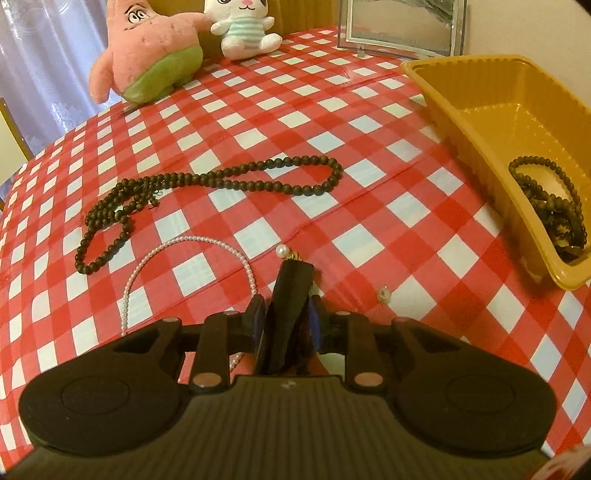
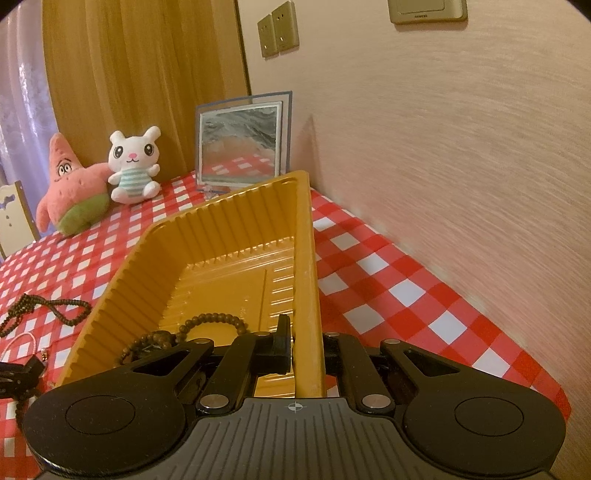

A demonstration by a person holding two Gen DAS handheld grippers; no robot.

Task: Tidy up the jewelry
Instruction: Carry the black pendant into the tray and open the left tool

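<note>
My left gripper is shut low over the checked table, its tips pinched at a pearl earring with a gold fitting. A thin pearl necklace curves just left of it. A long dark bead necklace lies farther back. A yellow tray stands at the right, holding dark bead bracelets. My right gripper is shut on the yellow tray's right wall, one finger inside, one outside. The bracelets lie at the tray's near end.
A small clear ring-like piece lies on the cloth right of the left gripper. A pink starfish plush, a white bunny plush and a framed mirror stand at the table's back. A wall runs along the right.
</note>
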